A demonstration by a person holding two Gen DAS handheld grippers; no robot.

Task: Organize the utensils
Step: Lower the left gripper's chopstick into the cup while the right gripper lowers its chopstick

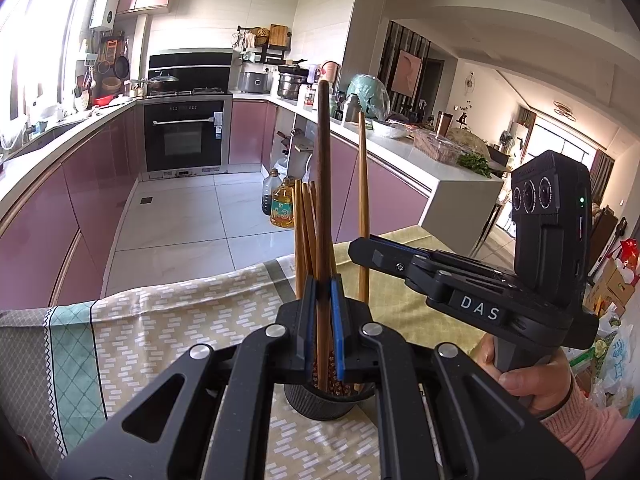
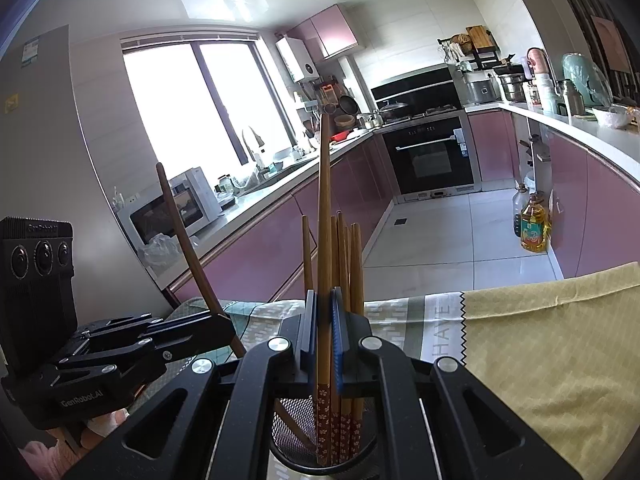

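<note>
A black mesh utensil cup (image 1: pixel 320 402) stands on the tablecloth and holds several bamboo chopsticks (image 1: pixel 305 232). My left gripper (image 1: pixel 323 292) is shut on a dark brown chopstick (image 1: pixel 322 168), held upright with its lower end in the cup. My right gripper (image 2: pixel 323 304) is shut on a lighter bamboo chopstick (image 2: pixel 325 208), also upright with its flowered end in the cup (image 2: pixel 320 436). The right gripper shows in the left wrist view (image 1: pixel 360 250). The left gripper shows in the right wrist view (image 2: pixel 224 328) with the dark chopstick (image 2: pixel 180 232).
A patterned yellow and grey tablecloth (image 1: pixel 180 320) covers the table, whose far edge lies just beyond the cup. Beyond it are a tiled floor, oil bottles (image 1: pixel 280 206), pink cabinets and an oven (image 1: pixel 184 136). A white counter (image 1: pixel 420 156) runs at the right.
</note>
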